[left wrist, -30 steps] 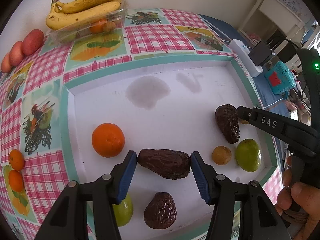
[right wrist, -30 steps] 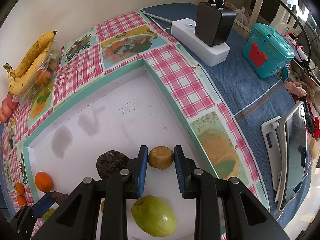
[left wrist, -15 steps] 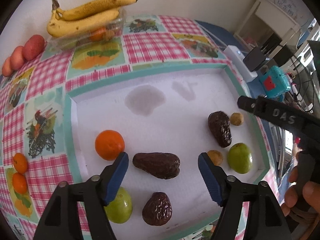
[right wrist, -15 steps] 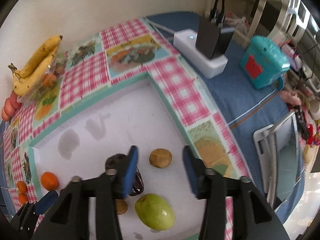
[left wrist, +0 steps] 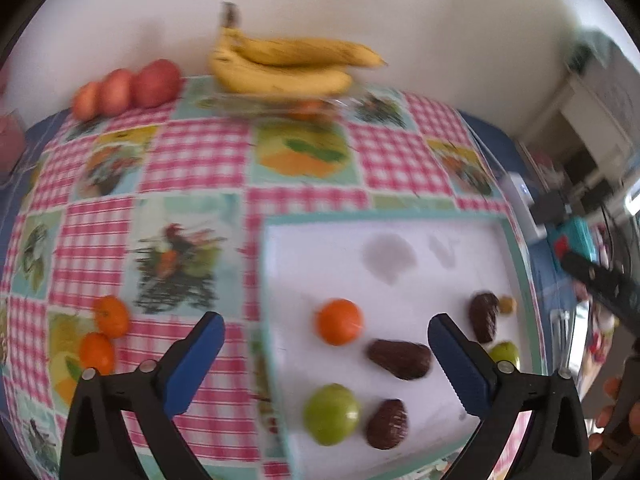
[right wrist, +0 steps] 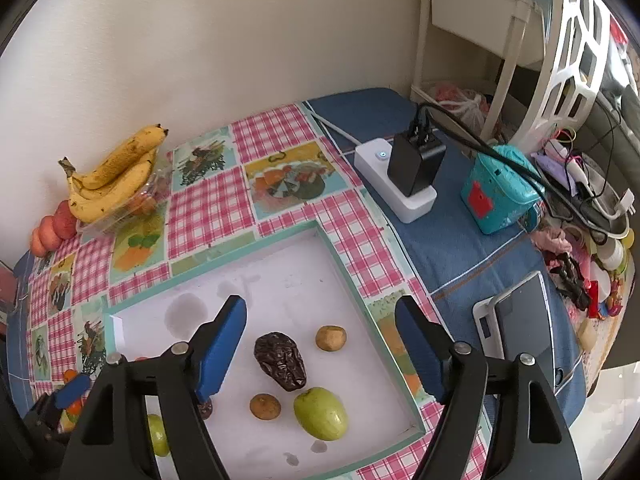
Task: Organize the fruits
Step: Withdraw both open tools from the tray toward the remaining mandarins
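Both grippers read as spread apart on my feeds. My left gripper (left wrist: 326, 364), with black arms and blue pads, has just been opening and its jaws now stand wide; nothing is clamped or touched. Its left pad hangs over the pink checked tablecloth (left wrist: 192, 156), its right pad over the shallow white tray with a teal rim (left wrist: 400, 216). Between the pads, below them in the frame, I see a round orange (left wrist: 339, 321) and a round green fruit (left wrist: 331, 414), both lying on the tray. A dark brown wrinkled pear-shaped fruit (left wrist: 400, 359) lies just beside the right pad, apart from it.

My right gripper (right wrist: 320, 344) has also just been opening; its jaws are wide and empty. Seen between them on the tray are a second dark wrinkled fruit (right wrist: 281, 361) and a small tan round fruit (right wrist: 331, 338). Nearer the camera lie another small tan fruit (right wrist: 265, 406) and a green oval fruit (right wrist: 320, 413), close together but not touching.

Off the tray, a bunch of yellow bananas (right wrist: 114, 178) rests on a clear plastic box (right wrist: 120, 212) at the wall, with red-pink fruits (left wrist: 128, 88) beside it. Two small oranges (left wrist: 104, 334) lie on the cloth left of the tray. A white power strip with a black charger (right wrist: 404, 176) and a teal box (right wrist: 498, 196) stand on the blue cloth at right, well clear of both grippers
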`<state>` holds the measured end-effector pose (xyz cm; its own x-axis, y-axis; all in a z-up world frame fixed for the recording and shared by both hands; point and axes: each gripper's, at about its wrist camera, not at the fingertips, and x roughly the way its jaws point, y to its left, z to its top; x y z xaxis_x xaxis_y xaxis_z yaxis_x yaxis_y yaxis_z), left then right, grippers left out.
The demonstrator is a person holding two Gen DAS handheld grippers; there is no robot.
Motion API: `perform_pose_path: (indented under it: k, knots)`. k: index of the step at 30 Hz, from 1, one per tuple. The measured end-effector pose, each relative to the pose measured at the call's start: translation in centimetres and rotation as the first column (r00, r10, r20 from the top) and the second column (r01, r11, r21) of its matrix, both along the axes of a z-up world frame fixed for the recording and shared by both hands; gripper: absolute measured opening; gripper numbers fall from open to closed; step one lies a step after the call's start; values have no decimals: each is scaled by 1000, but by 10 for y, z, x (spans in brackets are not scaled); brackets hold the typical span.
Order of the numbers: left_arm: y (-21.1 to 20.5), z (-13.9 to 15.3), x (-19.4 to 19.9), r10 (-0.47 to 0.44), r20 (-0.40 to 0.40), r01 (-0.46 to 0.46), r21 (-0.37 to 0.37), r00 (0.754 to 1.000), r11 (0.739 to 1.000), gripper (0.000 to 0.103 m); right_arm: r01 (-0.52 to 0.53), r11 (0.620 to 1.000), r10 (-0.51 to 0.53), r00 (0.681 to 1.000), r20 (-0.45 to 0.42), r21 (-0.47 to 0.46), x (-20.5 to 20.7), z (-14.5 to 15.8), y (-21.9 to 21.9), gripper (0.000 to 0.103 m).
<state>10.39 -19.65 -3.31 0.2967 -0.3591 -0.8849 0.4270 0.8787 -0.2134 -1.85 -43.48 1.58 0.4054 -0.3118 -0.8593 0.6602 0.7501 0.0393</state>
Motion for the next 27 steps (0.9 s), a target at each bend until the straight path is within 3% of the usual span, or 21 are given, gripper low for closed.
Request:
perform_pose_path:
  k: [7,14,19,27]
  knots:
    - [63,15,26,153,85,-157,44,985,987,103,-33,999,32,999,9,6,6,1,13,85]
    - [130,28,45,269,159,-288,109,950,951,103,-63,998,63,998,16,28,20,-1,35,85]
    - [171,33,54,334,170,-355,114,927,928,103,-118,992,117,993,33,53,37,0,63,85]
    - [215,27,62,383,159,-407,158,910,900,103,-219,973,218,976,27,77,70,-7,122,85]
